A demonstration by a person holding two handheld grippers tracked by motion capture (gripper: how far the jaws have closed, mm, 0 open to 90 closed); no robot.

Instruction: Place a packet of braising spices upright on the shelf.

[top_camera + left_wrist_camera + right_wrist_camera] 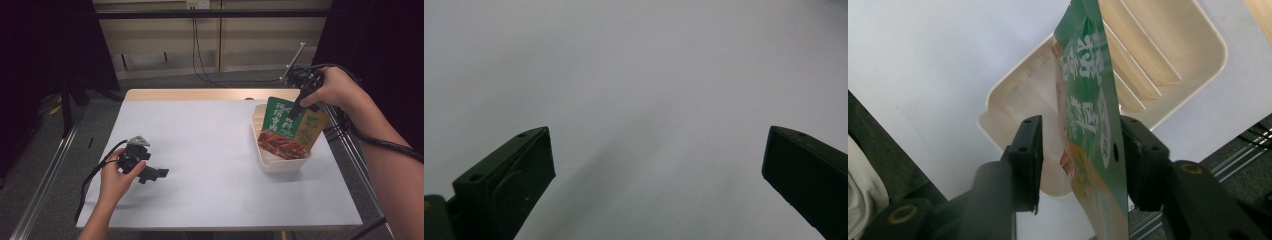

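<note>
The green snack pouch [287, 127] stands in the cream tray [280, 164], nearly placed; right claw [1080, 150] parted around it, left claw [656, 165] open and empty.

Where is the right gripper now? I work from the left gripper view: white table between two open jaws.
Observer: The right gripper is at the far right of the table, above a cream tray.
Operator: Is something between its jaws?
Observer: Yes, the top of a green food pouch, which stands with its lower end in the tray.
Operator: Does it clamp the pouch?
Observer: No. In the right gripper view one jaw stands clear of the pouch, with a visible gap, and the other jaw is close against it.
</note>
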